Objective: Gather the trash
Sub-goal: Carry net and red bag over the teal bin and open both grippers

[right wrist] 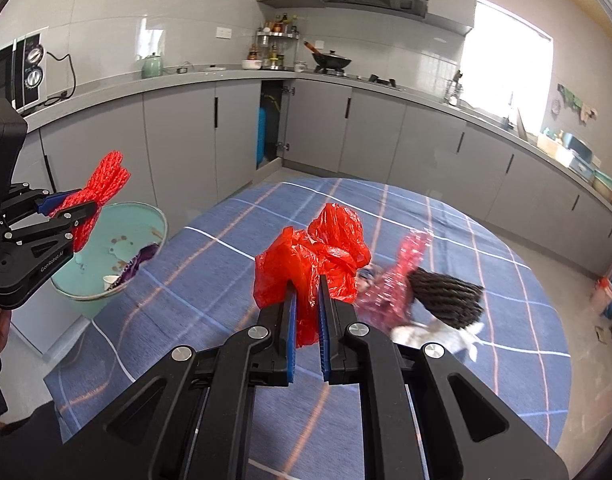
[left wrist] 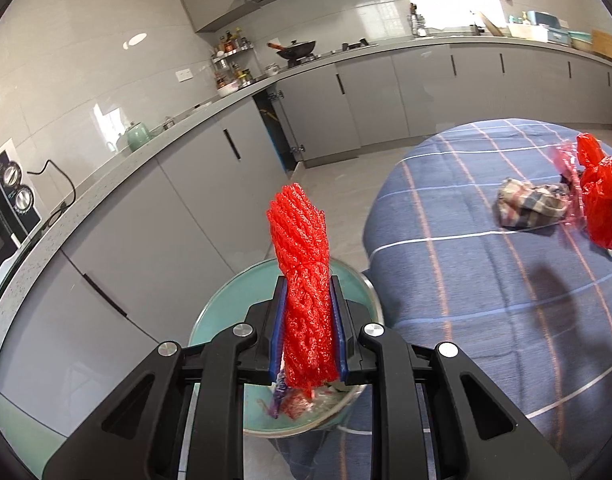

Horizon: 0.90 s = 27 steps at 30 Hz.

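Beside the table, teal bin [right wrist: 118, 216] holds wrappers; jaws clench red netting [left wrist: 306, 280] and red bag [right wrist: 318, 264].

Just right of the right gripper's fingers [right wrist: 292, 320], a pink wrapper [right wrist: 390, 292] blurs, half hiding the dark bundle [right wrist: 450, 300] behind.

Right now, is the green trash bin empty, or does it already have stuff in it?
Not empty. The green trash bin is open-topped with a purple wrapper and a small white cup on its bottom, mostly bare otherwise.
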Each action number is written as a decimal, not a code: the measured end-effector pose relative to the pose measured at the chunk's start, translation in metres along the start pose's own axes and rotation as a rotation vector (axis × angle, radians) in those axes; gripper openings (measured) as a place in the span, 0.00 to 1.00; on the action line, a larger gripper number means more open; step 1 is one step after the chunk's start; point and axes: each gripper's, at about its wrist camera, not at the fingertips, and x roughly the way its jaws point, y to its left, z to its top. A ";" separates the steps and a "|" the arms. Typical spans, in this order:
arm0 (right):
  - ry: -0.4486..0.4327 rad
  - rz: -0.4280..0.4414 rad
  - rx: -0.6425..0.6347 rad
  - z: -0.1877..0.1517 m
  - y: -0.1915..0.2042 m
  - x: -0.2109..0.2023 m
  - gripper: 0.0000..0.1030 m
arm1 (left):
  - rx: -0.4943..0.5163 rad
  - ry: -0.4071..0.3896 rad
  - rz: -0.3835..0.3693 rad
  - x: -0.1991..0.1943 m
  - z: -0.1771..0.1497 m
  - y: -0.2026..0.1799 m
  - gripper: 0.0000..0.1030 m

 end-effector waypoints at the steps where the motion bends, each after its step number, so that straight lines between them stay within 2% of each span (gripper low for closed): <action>1: 0.000 0.003 -0.003 0.001 0.002 0.001 0.10 | -0.006 0.004 0.005 0.001 -0.001 0.004 0.19; 27: -0.019 0.075 -0.070 0.025 0.046 0.020 0.10 | -0.062 0.038 0.100 0.022 -0.010 0.050 0.19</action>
